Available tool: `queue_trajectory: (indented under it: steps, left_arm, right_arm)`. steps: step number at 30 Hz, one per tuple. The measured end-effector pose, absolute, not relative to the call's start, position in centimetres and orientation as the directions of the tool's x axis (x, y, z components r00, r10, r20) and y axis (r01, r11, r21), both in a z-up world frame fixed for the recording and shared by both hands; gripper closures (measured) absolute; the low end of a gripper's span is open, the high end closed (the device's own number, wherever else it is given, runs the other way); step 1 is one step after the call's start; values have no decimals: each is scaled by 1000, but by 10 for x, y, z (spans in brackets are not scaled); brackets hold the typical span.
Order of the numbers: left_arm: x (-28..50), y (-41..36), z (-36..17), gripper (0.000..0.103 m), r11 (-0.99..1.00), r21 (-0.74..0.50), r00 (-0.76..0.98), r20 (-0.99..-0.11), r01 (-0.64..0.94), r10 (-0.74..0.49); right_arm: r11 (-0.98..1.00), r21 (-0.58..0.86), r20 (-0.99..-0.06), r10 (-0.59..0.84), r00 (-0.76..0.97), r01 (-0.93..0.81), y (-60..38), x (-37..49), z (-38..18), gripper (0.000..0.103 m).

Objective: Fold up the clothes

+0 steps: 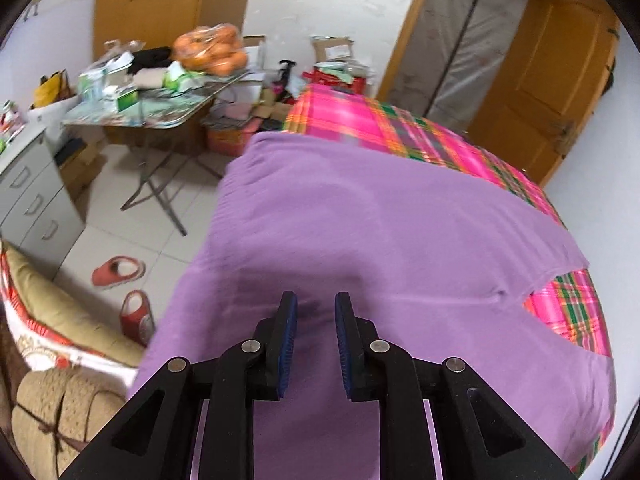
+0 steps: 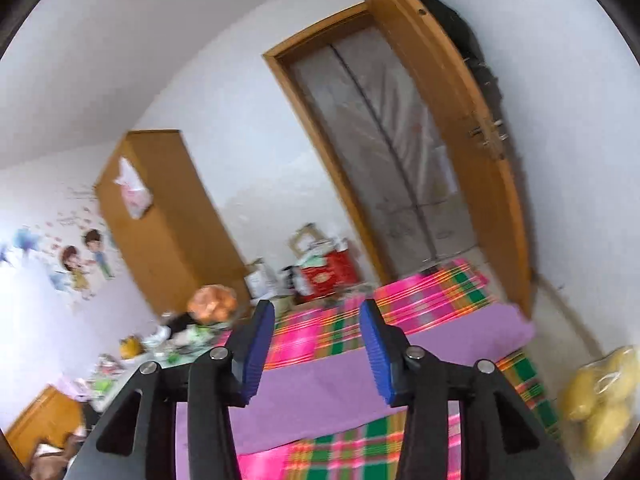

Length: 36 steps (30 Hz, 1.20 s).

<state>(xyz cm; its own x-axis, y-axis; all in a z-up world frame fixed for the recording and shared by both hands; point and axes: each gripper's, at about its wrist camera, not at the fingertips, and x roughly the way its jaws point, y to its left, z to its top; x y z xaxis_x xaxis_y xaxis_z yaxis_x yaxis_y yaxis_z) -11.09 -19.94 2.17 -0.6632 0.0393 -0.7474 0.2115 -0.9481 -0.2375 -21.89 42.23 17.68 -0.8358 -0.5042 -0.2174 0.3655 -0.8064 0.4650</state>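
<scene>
A garment (image 1: 360, 232) lies spread on the bed (image 1: 420, 128), slippers (image 1: 128, 288) on the floor left of it.

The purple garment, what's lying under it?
Under the purple garment lies a pink plaid bed cover, showing past its far edge and at the right. Whatever is beneath the garment's middle is covered. Both grippers are open above it.

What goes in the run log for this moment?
phase: pre-grasp | garment: purple, spread on plaid bed | left gripper: open, above garment | right gripper: open, empty
</scene>
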Motion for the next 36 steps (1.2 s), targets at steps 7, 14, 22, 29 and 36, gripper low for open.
queue_trajectory:
  steps: [7, 14, 22, 29, 36]
  left_arm:
    - [-79, -207, 11, 82, -946, -246, -660, -750, 211, 48]
    - [-52, -195, 7, 78, -951, -265, -693, -716, 161, 82]
    - [-40, -187, 0, 78, -960, -246, -712, -698, 135, 79]
    - [-40, -179, -2, 78, -972, -189, -704, -709, 143, 34]
    - [-39, -177, -1, 78, -974, -170, -704, -710, 147, 18]
  right_arm:
    - [-775, 479, -303, -586, -752, 411, 381, -156, 146, 72]
    - [-782, 536, -492, -596, -635, 318, 343, -124, 59, 92]
    - [-910, 325, -612, -410, -676, 257, 312, -136, 27, 95]
    - [-916, 332, -683, -399, -611, 226, 303, -156, 3, 95]
    - [-851, 496, -661, -499, -561, 173, 327, -165, -18, 98]
